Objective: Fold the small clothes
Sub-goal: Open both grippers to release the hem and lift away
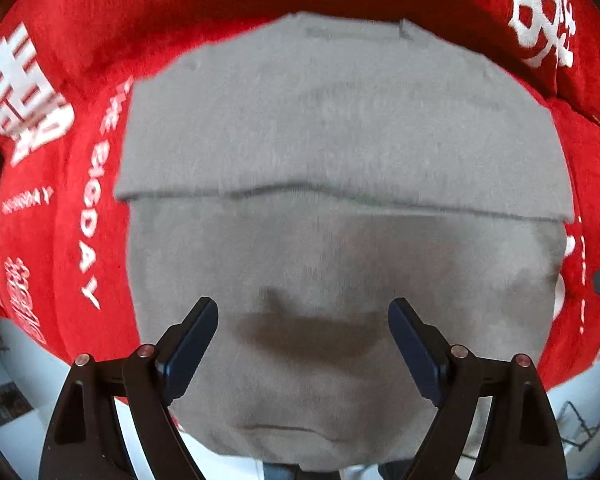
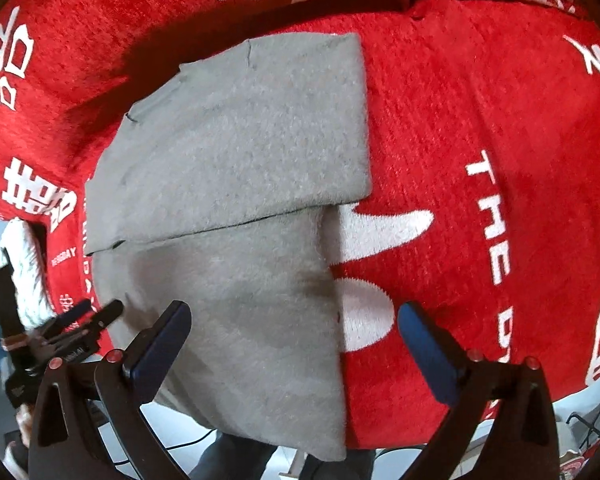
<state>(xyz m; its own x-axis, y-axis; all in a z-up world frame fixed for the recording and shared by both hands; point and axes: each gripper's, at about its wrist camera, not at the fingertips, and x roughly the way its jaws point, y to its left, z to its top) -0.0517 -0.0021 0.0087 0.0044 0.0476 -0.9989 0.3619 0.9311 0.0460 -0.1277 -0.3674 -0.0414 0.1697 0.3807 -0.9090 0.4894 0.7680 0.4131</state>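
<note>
A grey knitted garment [image 1: 340,152] lies on a red cover, its far part folded over toward me so that a folded edge [image 1: 340,196] runs across its middle. Its near part hangs over the front edge of the surface. My left gripper [image 1: 303,312] hovers above the lower half of the garment, open, with nothing between its pads. In the right wrist view the same garment [image 2: 236,148] fills the left and centre. My right gripper [image 2: 294,320] stands open over its right edge, pads apart from the cloth. The left gripper [image 2: 88,312] shows at the far left there.
The red cover [image 2: 480,140] with white lettering spreads around the garment and rises into a backrest [image 1: 180,8] behind it. A white fluffy item [image 2: 24,264] lies at the left edge. Pale floor [image 2: 172,428] and dark trouser legs [image 2: 228,456] show below the front edge.
</note>
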